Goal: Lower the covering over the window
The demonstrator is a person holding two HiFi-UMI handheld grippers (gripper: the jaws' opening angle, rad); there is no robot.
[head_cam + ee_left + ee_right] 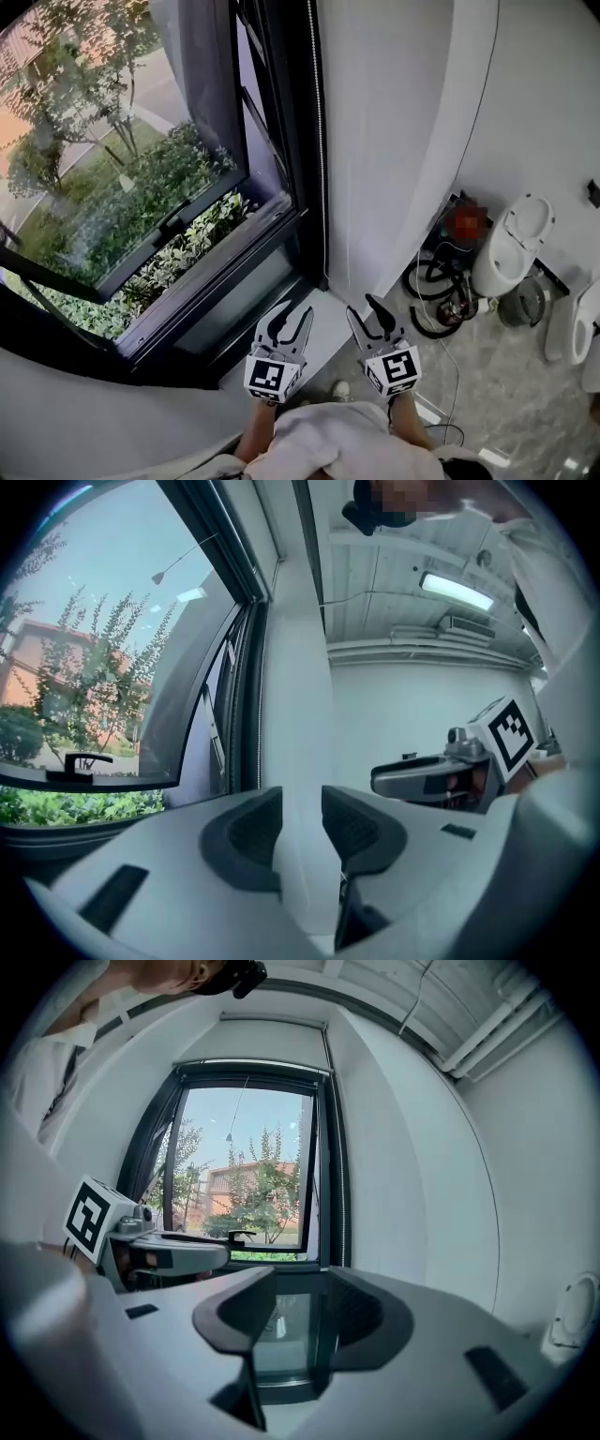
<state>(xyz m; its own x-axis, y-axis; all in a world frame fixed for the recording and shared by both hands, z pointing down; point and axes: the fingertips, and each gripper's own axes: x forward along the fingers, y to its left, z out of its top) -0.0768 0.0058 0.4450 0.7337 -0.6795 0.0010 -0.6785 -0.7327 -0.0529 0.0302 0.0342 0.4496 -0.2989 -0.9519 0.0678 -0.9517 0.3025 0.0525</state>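
Left jaws: apart by a narrow gap on the left gripper (300, 808), nothing between them, only a strip of white wall behind.
Right jaws: apart a little wider on the right gripper (302, 1288), nothing held, lower glass pane visible through the gap.
Grippers: side by side low before the sill in the head view, touching nothing.
Bead chain (320, 141): hanging along the right edge of the dark frame of the window (141, 169), well above both grippers.
Covering (272, 1022): pale bar across the window top, glass below it bare; seen only in the right gripper view, too small to tell roll from housing.
Head view only: white fixture (511, 244) and black hoses (436, 281) on the floor to the right.
Left gripper view only: lit ceiling lamp (457, 590).
Cut off: window top in the head view; chain's lower end lost against the frame.
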